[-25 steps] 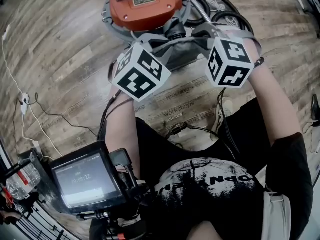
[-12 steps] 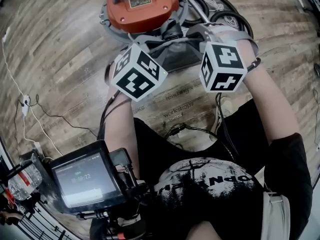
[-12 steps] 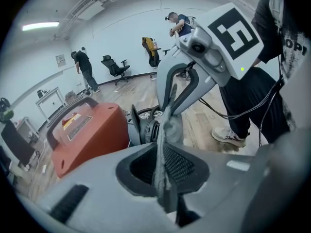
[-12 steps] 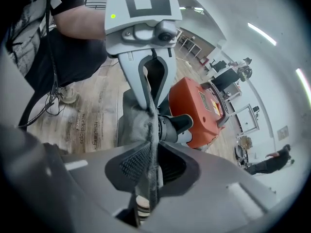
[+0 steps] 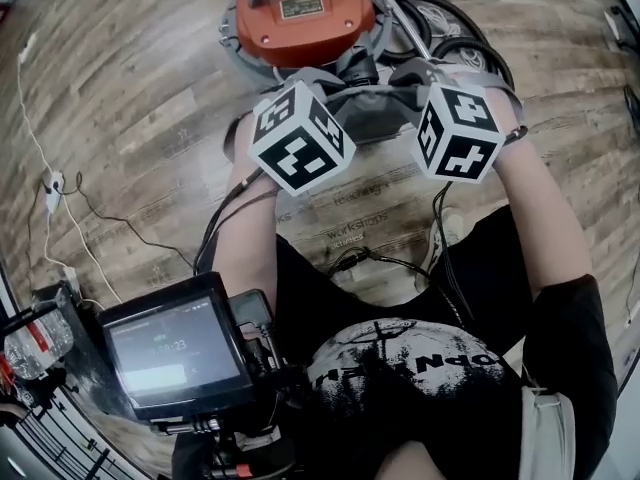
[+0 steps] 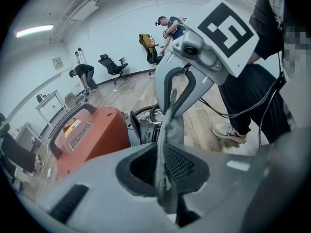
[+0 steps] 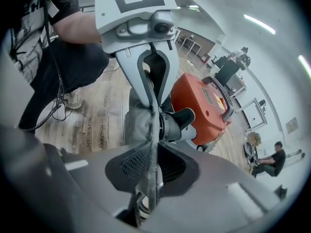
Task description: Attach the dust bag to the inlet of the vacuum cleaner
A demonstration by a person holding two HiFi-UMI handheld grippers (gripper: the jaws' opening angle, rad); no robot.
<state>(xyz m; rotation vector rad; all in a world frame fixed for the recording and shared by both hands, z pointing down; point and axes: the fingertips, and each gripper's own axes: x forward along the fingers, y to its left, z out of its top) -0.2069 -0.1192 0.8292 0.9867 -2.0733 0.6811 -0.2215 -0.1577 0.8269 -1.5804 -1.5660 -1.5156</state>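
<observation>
The orange vacuum cleaner (image 5: pixel 300 13) stands on the wooden floor, and its black inlet tube (image 5: pixel 358 68) points toward me. Between the two grippers, just in front of the inlet, hangs the grey cloth dust bag (image 5: pixel 365 108). My left gripper (image 6: pixel 164 178) is shut on one edge of the bag (image 6: pixel 170 130), with the inlet (image 6: pixel 148 132) right behind the cloth. The opposite edge of the bag (image 7: pixel 138 123) is pinched in my right gripper (image 7: pixel 150 178), also shut, and the inlet (image 7: pixel 177 123) sticks out beside it. Each gripper shows in the other's view, facing it.
Black hose coils (image 5: pixel 440 18) lie behind the vacuum at the right. Cables (image 5: pixel 60 208) and a white plug (image 5: pixel 50 183) trail over the floor at the left. A monitor (image 5: pixel 175 353) hangs at my chest. People and office chairs (image 6: pixel 112 64) are far back.
The head view has shifted a little, so the vacuum sits further right in the picture. Both grippers keep their hold on the bag by the inlet; the left one has tilted slightly.
</observation>
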